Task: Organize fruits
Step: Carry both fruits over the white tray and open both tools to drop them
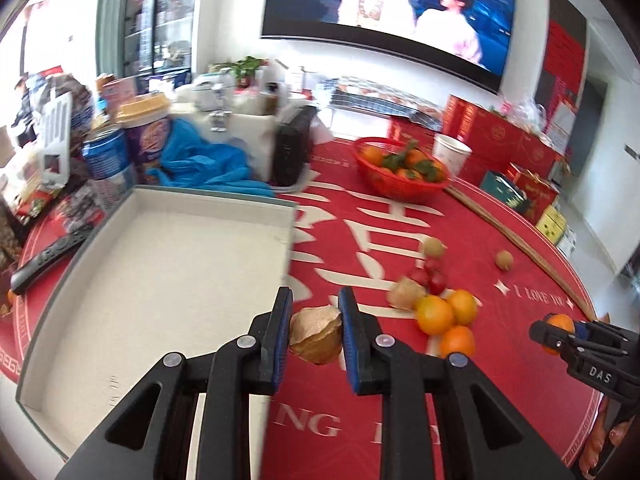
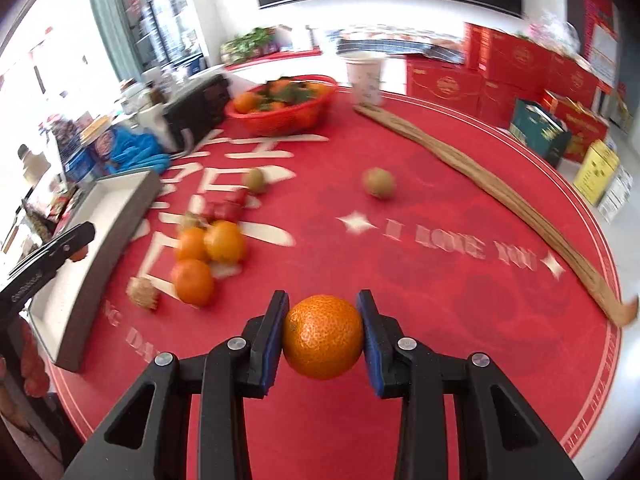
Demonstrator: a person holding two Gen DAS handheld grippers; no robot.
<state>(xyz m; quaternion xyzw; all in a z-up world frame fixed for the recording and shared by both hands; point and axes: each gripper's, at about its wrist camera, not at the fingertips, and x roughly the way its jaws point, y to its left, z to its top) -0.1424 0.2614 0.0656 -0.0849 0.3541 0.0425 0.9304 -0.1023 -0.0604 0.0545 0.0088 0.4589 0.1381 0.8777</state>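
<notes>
Between the blue pads of the left claw (image 1: 315,334) sits a papery-husked fruit (image 1: 316,334), the jaws drawn nearly closed on it and holding it above the red bench (image 1: 500,380), right at the near corner of the empty white tray (image 1: 160,280). The right claw (image 2: 322,336) is clamped on a mandarin (image 2: 322,336), both pads pressed against its sides, held clear of the cloth.

Just beyond the left claw's tips, three loose mandarins (image 1: 448,320) lie touching one another on the bench, with a second husked fruit (image 1: 405,294) beside them and a few small red fruits (image 1: 432,276) behind it. Two small brownish round fruits (image 1: 434,247) lie farther out, well apart from each other. A third husked fruit (image 2: 142,293), blurred, lies in the right wrist view near the tray's long side.

At the far side of the bench stand a red basket (image 1: 400,188) of leafy oranges and a white paper cup (image 1: 450,154). A black remote (image 1: 48,258) lies left of the tray.
</notes>
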